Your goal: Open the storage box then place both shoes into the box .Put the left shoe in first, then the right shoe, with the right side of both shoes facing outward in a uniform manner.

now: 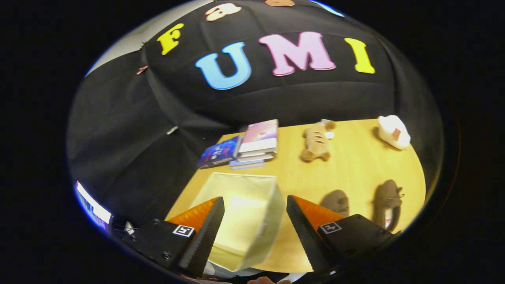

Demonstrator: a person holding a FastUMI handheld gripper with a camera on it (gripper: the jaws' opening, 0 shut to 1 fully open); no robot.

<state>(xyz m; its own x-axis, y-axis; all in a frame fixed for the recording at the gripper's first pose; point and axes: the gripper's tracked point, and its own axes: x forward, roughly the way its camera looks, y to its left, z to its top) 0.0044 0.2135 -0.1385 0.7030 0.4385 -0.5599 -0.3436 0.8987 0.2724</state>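
A pale cream storage box (pixel 258 197) stands open on the wooden table (pixel 355 165), its inside bare. My gripper (pixel 255 201) hovers open above it, with the box's right wall between the fingers and nothing held. Two brown slippers lie to the right of the box: one (pixel 336 202) just beyond the right finger, the other (pixel 387 203) further right, toe pointing away from me.
A stack of books (pixel 256 144) and a dark blue book (pixel 220 152) lie beyond the box. A tan plush toy (pixel 317 141) sits mid-table and a white plush (pixel 393 131) at the far right corner. Black cloth walls surround the table.
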